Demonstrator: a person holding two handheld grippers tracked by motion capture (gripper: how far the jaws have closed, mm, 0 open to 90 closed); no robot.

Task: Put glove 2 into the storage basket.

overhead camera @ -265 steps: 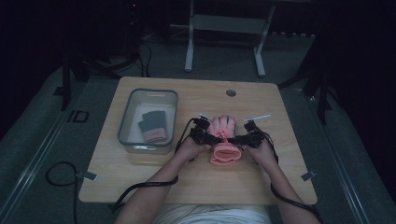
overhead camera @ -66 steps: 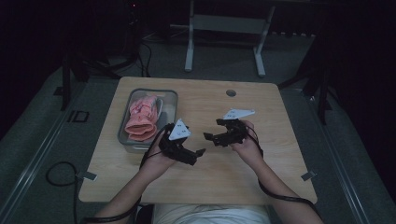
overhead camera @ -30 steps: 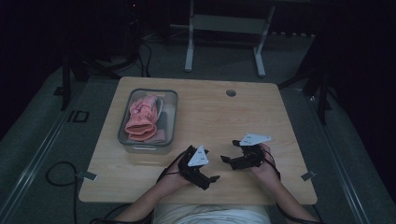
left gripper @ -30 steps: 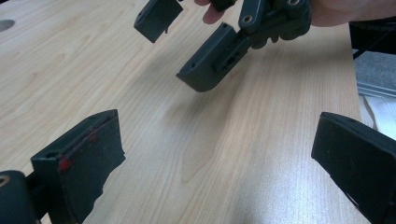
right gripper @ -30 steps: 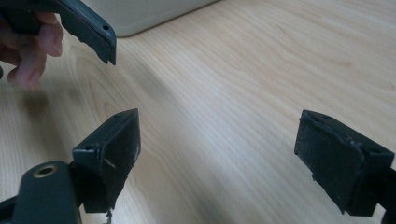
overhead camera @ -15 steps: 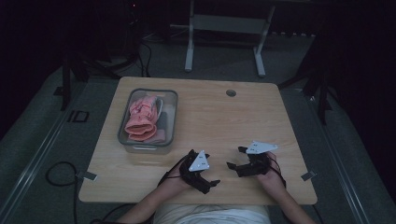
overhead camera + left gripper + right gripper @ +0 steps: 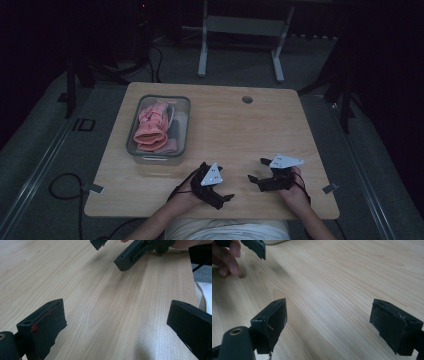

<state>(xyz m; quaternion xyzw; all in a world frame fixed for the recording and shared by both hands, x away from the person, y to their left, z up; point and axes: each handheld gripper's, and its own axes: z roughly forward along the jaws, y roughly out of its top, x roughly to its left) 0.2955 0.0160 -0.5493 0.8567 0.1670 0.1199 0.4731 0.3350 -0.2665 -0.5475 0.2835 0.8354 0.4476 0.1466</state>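
Pink cloth sits folded in the grey bin, so the put-away step looks finished. Left gripper and right gripper rest well clear of the bin at the table near edge, jaws wide apart, holding nothing (bare wood between them). Next move, if any: reach back to the bin.

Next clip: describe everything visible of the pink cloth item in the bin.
The pink cloth item is soft fabric, folded or rolled into a bundle, salmon pink with faint darker marks near its top. It lies in the clear grey-rimmed bin at the table's far left, on darker folded pieces, its lower rolled end thickest. Nothing grips it; both hand-held grippers sit apart near the table's front edge.
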